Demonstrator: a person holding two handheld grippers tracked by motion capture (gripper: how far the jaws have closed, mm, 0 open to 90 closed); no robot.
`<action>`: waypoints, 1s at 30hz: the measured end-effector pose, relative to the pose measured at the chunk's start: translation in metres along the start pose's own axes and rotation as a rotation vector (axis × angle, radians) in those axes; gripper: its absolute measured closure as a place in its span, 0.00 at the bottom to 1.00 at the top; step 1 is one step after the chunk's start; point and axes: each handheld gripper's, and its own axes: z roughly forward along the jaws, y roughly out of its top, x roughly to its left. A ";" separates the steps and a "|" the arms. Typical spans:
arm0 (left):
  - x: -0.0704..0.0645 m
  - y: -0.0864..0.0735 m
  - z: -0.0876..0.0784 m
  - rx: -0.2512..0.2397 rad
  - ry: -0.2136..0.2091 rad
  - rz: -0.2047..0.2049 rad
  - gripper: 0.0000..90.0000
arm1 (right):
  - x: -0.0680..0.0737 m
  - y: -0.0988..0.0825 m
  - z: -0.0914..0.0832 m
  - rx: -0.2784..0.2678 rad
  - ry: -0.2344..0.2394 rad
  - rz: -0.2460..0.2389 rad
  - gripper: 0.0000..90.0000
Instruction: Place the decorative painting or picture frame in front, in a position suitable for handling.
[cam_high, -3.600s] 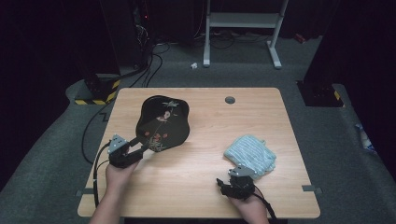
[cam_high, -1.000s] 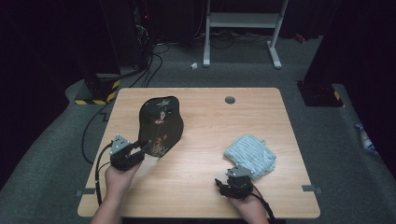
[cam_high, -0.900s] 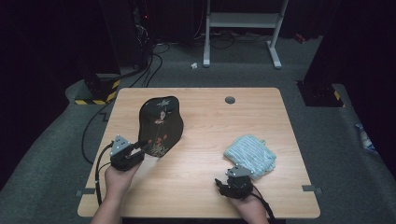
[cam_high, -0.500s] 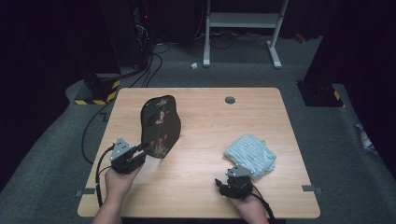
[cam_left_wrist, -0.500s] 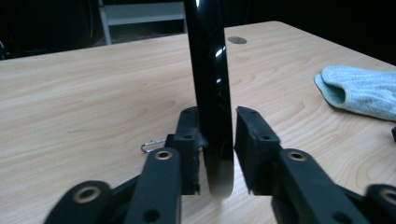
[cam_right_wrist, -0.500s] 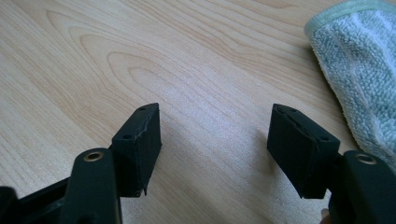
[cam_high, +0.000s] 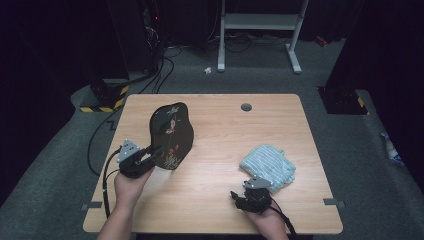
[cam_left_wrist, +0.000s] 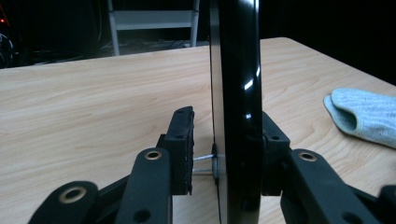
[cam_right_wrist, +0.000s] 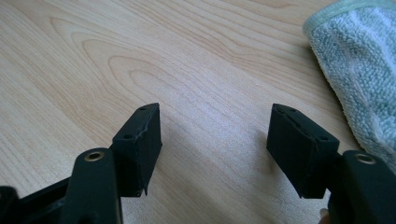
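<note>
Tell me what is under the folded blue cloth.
The cloth lies flat on the wooden table, near the right gripper. Table wood shows all around it; anything beneath is covered, so that can't be seen.

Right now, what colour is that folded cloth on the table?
Pale blue-green towel, with a looped terry texture; the right gripper view shows it best.

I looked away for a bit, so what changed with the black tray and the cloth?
The left gripper tipped the black tray from lying flat up onto its edge; its jaws have just been closing around the rim. The right gripper and blue cloth stayed put.
</note>
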 end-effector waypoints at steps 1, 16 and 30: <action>0.000 0.001 0.002 0.000 -0.002 0.005 0.73 | 0.000 0.000 0.000 -0.001 0.001 0.003 0.39; -0.006 0.012 0.025 -0.013 0.007 0.029 0.85 | 0.001 0.000 0.000 0.000 -0.012 -0.004 0.40; -0.008 0.011 0.025 -0.038 -0.046 0.023 0.89 | 0.003 0.000 0.000 0.005 -0.033 -0.022 0.40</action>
